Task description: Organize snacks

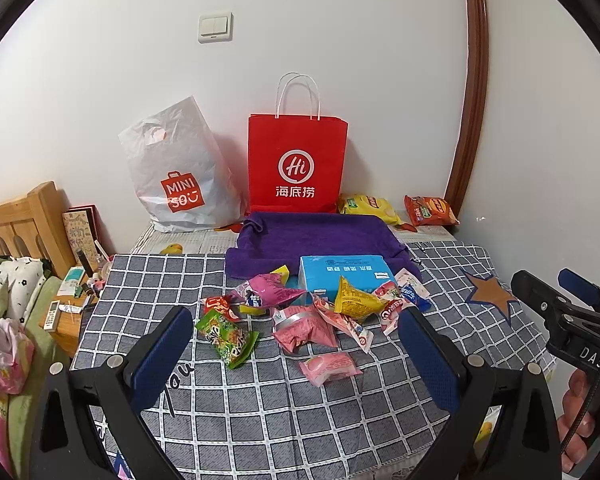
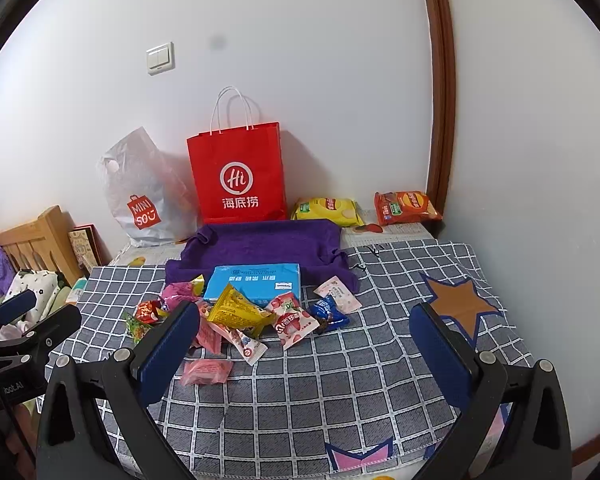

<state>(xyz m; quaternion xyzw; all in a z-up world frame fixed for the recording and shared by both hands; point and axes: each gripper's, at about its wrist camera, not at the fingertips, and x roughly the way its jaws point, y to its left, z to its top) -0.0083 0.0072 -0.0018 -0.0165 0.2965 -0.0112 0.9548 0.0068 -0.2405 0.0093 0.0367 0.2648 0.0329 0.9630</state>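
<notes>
A heap of small snack packets lies on the grey checked cloth (image 1: pixel 260 408): a green packet (image 1: pixel 226 334), pink packets (image 1: pixel 305 326), a yellow triangular one (image 1: pixel 354 300) (image 2: pixel 238 310) and a red-and-white strawberry one (image 2: pixel 292 322). A blue box (image 1: pixel 342 274) (image 2: pixel 256 282) sits behind them against a purple towel-lined tray (image 1: pixel 320 234) (image 2: pixel 264 244). My left gripper (image 1: pixel 296 338) hovers open just short of the heap. My right gripper (image 2: pixel 306 340) is open too, to the right of the heap, with nothing between its fingers. It also shows at the right edge of the left wrist view (image 1: pixel 556 288).
A red paper bag (image 1: pixel 298 164) (image 2: pixel 238 174) and a white plastic bag (image 1: pixel 178 172) stand against the back wall. Yellow (image 1: pixel 366 206) and orange (image 1: pixel 430 210) chip bags lie at the back right. A wooden bed frame (image 1: pixel 18 224) and a cluttered bedside surface are at the left.
</notes>
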